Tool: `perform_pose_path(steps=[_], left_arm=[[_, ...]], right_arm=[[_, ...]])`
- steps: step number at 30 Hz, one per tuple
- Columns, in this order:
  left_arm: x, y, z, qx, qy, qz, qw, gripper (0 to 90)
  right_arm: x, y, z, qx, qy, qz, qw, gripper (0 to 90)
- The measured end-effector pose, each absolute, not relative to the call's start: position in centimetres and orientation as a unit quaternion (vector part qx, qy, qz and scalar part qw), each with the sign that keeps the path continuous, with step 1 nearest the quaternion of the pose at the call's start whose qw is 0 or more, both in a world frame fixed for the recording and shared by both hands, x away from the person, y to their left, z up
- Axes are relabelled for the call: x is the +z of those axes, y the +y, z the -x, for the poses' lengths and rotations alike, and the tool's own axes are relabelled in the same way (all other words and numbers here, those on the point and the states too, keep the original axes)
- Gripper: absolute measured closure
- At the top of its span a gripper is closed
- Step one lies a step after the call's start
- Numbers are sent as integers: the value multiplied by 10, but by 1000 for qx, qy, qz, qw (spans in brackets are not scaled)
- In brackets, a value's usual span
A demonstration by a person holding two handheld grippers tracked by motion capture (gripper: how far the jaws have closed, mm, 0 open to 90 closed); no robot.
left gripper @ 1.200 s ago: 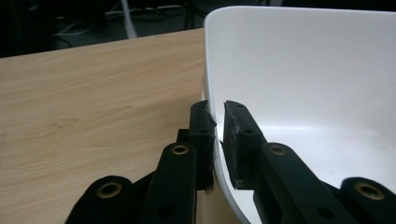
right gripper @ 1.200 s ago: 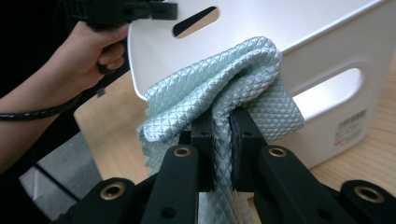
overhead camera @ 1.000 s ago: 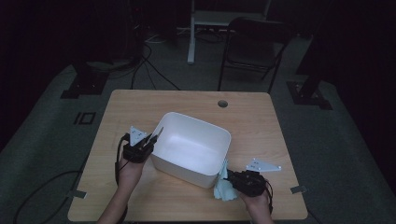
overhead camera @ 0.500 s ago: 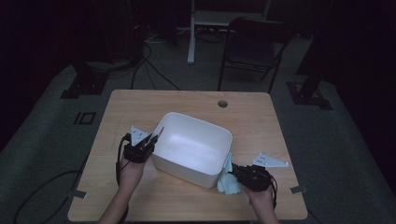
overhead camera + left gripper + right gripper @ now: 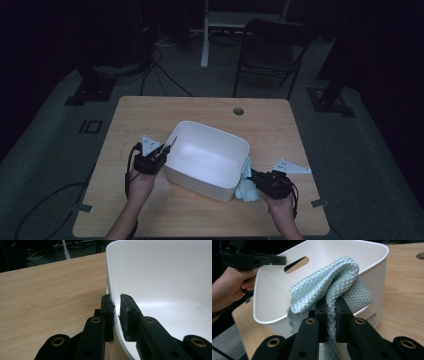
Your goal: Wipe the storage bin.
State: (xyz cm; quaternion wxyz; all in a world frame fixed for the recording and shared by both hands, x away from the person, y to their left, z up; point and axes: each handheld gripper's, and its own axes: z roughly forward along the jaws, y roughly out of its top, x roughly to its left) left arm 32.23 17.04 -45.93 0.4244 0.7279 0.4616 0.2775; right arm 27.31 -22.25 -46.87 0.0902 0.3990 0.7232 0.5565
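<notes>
Left claw: jaws pinching the rim of the white tub, centre of the table. Right claw: pinching a pale green quilted cloth, draped against the tub's outer wall, near the table's front edge.

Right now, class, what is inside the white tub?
The white tub looks bare inside: its floor and walls show white in the high view. The pale green cloth, pinched by the right gripper, hangs over the near rim; it hides part of that wall.
</notes>
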Motion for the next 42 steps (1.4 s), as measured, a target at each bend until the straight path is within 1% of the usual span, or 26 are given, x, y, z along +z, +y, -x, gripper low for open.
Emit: perform_pose_path(steps=[2,5,10,12,18,23,29,33,35,37,42], left_arm=[[-459,170,-322,278,462,-727,425,815],[-460,171,-322,279,465,-725,424,807],[-459,170,-322,283,463,-727,421,805],[-459,171,-322,276,461,-729,424,807],[-459,171,-322,275,464,-728,423,802],[-459,170,-322,271,460,-731,424,804],[-459,169,-322,274,466,-726,425,798],[-459,171,-323,263,465,-729,429,762],[-459,172,-323,248,462,-734,431,695],[-459,170,-321,248,459,-737,431,623],[-455,171,-312,242,458,-739,430,558]], right_arm=[[-475,-217,-275,534,735,-405,100,835],[-487,-220,-280,531,732,-421,76,834],[-477,-226,-287,540,723,-421,90,832],[-474,-228,-292,542,721,-421,96,832],[-481,-229,-306,525,731,-428,83,832],[-466,-237,-320,534,719,-431,111,831],[-487,-232,-332,511,719,-459,107,832],[-485,-235,-332,513,718,-457,110,830],[-480,-240,-330,521,712,-456,115,830],[-475,-247,-325,526,708,-456,122,830],[-476,-265,-309,531,697,-467,123,828]])
